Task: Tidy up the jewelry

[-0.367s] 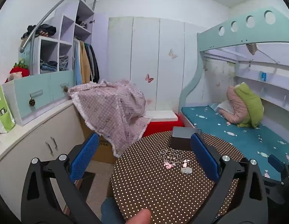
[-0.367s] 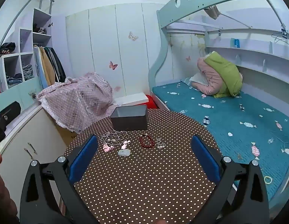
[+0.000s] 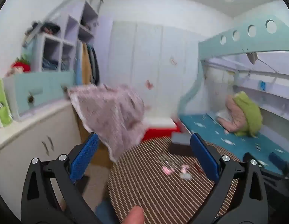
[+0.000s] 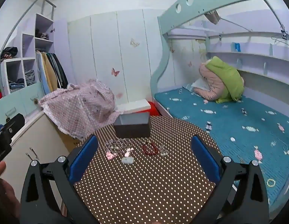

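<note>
Brown polka-dot cloth covers the round table (image 4: 144,190), which carries every task item. The dark open-topped box (image 4: 132,125) stands at the far edge of the table, its long axis running left to right, just beyond the jewelry.

The jewelry lies in a loose row ahead of the right gripper (image 4: 144,158), between its fingers in that view and nearer than the box. From left to right: a tangle of pale beaded chains (image 4: 117,145), pink charms (image 4: 110,155), a pale flat stone (image 4: 127,160), a red bead bracelet (image 4: 150,149) lying flat as a ring, and a small silvery piece (image 4: 164,151). All are close together; whether any touch cannot be resolved.

The right gripper is judged the better placed: the row sits centred ahead of it. From the left gripper (image 3: 144,160) the same row lies ahead and to the right, close to its right finger.

Both grippers stand wide apart at the fingers and hold nothing.

Limits of view: the left wrist picture is motion-blurred, so the chains and charms (image 3: 167,169) read as smears. The right finger partly covers the box (image 3: 180,143) and most of the bracelet. Box contents are not visible.
</note>
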A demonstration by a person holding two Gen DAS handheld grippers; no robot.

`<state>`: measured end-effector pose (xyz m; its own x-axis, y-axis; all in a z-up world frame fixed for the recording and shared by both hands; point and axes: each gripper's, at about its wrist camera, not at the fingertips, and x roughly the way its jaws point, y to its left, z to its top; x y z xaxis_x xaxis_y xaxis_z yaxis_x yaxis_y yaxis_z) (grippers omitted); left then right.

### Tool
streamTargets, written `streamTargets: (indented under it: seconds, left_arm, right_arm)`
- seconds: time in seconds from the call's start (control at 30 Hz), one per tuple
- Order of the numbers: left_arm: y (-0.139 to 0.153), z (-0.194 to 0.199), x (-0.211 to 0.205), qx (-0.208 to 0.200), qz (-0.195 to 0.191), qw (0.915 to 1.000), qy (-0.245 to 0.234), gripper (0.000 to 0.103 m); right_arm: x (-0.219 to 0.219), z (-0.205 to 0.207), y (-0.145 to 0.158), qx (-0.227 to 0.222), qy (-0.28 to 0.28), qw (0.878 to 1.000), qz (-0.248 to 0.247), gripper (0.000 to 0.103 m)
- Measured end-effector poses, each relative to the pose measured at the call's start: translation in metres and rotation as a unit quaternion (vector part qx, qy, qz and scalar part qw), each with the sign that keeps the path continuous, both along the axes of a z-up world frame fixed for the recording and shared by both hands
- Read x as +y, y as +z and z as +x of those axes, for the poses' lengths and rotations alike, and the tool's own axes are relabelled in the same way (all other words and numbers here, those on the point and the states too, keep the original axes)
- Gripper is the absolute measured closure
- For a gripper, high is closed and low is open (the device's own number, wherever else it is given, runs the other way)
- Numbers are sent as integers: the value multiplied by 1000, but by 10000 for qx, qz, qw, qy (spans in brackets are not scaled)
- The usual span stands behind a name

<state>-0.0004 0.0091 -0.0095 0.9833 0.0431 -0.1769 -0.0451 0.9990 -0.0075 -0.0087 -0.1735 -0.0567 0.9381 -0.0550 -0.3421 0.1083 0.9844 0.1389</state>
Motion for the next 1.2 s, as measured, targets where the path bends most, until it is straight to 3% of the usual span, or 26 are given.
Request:
streamTargets:
  seconds: [0.13,0.2,0.33,0.5,0.7,1.2]
  left_arm:
    - [0,-7,0,-454,36,9989,62,5]
    - [1,-8,3,-487,8,9988,61,5]
    - [5,-1,5,-107,161,9997,141,5]
    - [3,7,18,272,-137,9995,74,5]
    - [7,6,16,217,59,9997,109,5]
    - [14,8,8,181,136,9997,55,5]
  right_arm:
    - [11,1,5,-238,53,9990,-375,7]
    - [17,1,8,-299,125,9979,-552,7]
    - [19,0,11,-260,178,9984,-466,7]
    - [20,-1,20,-327,106,9984,-452,7]
    - [20,-5,29,-430,75,9980,-462,7]
    - [17,-5,41,-475,56,9977,-472,7]
